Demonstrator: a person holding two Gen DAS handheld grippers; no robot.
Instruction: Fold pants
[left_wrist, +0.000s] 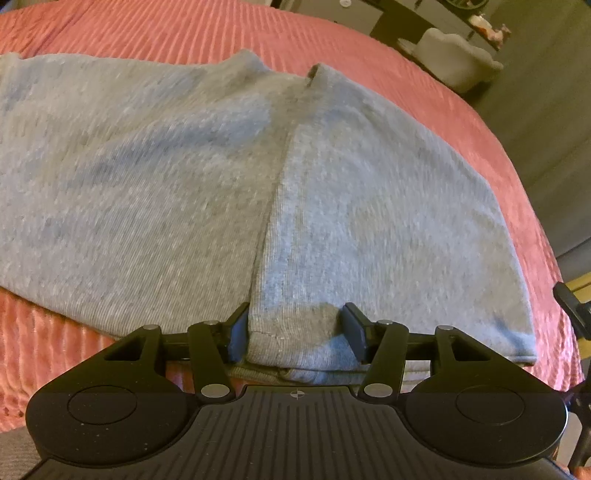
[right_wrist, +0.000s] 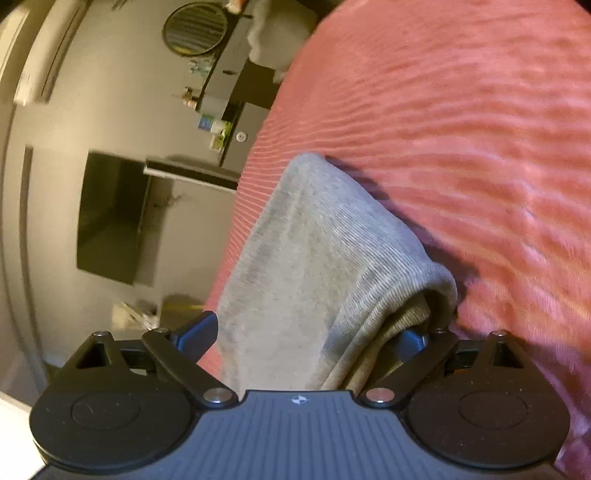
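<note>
The grey knit pants (left_wrist: 207, 177) lie folded across the pink bedspread (left_wrist: 155, 33), with a seam running down the middle toward me. My left gripper (left_wrist: 295, 332) points steeply down at their near hem. Its fingers (left_wrist: 238, 332) stand on either side of a flat stretch of hem and do not pinch it. In the right wrist view a narrow folded end of the pants (right_wrist: 303, 258) rises off the bed into my right gripper (right_wrist: 306, 336). Those jaws stand wide. The right finger (right_wrist: 410, 339) is tucked inside the fold and the left finger (right_wrist: 199, 332) sits at the cloth's edge.
The bedspread (right_wrist: 461, 129) stretches far beyond the pants. Past the bed's edge stand a pale armchair (left_wrist: 458, 59), a dark desk with small items (right_wrist: 221, 103), a round mirror (right_wrist: 195, 27) and a dark screen (right_wrist: 110, 214) on the wall.
</note>
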